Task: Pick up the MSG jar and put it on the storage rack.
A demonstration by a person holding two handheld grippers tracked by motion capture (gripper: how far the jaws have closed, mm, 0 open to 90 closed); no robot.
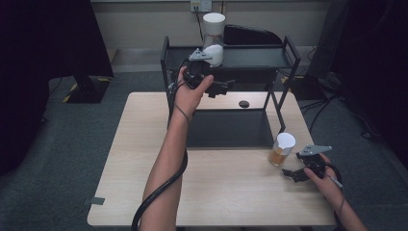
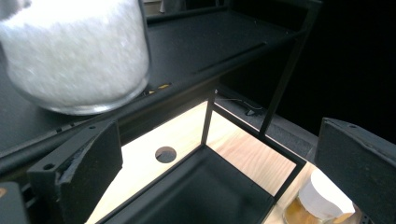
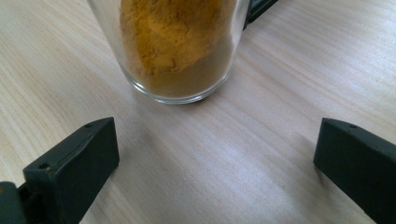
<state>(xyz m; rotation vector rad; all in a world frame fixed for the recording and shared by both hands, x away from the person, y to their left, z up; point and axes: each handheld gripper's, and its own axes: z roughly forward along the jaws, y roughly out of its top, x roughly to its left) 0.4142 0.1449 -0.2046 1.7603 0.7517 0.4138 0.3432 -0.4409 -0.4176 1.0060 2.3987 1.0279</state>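
- Wooden table (image 1: pixel 226 192), pale, taking up the middle of the high view, with a small round hole (image 1: pixel 244 103) near its far edge.
- Black two-tier rack (image 1: pixel 284 50) standing on the table's far half, lower tray (image 1: pixel 226 127) flat on the wood, upper shelf raised on thin posts.
- White-filled jar (image 1: pixel 214 41) with a white lid, upright on the upper shelf, left of centre; in the left gripper view, close above and left of the jaws (image 2: pixel 77 53).
- Left gripper (image 1: pixel 217 88) held up at the shelf's front edge, just below that jar; jaws spread wide, nothing between them, clear of the glass.
- Spice jar (image 1: pixel 281 149) of orange-brown powder, white-lidded, upright on the table just outside the rack's right front corner.
- Right gripper (image 1: pixel 291 173) low over the table, just beside the spice jar on the near side; jaws wide apart, empty, the jar's base (image 3: pixel 180 70) ahead of them and untouched.
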